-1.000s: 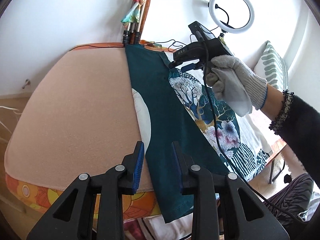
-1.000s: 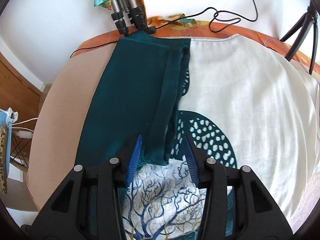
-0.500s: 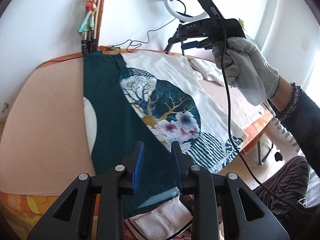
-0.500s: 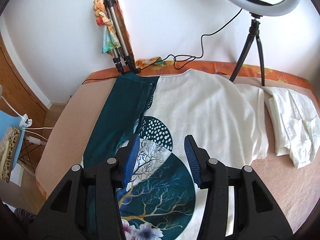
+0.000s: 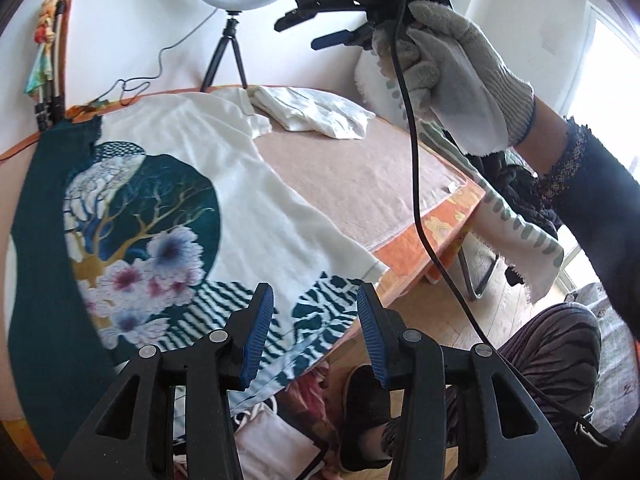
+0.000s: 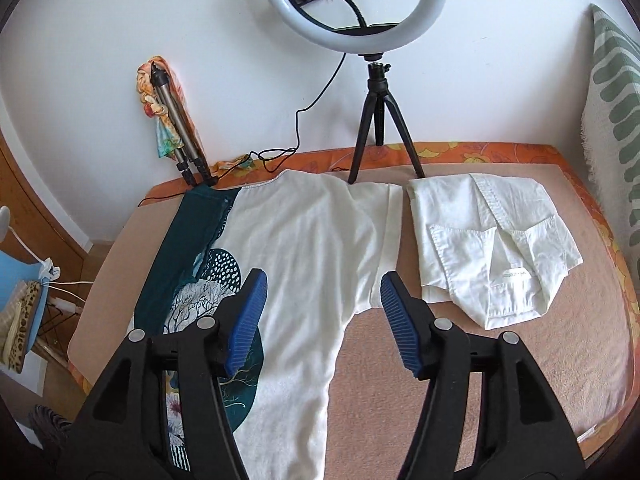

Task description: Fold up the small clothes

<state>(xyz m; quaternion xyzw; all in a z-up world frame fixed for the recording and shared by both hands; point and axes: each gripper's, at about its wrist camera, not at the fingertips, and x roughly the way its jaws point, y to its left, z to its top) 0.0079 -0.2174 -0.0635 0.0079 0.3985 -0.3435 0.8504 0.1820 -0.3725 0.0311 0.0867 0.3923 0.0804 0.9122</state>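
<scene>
With both my left gripper (image 5: 316, 330) and right gripper (image 6: 324, 322) spread wide and empty above the printed shirt (image 6: 312, 248) lying flat just beneath them, a shallow pinch risks dragging its teal fold loose.

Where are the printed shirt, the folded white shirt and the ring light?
printed shirt (image 6: 320, 248), right wrist view, on its plain white back area.
folded white shirt (image 6: 492, 248), right wrist view, on its middle.
ring light (image 6: 276, 8), right wrist view, on its left rim.
</scene>
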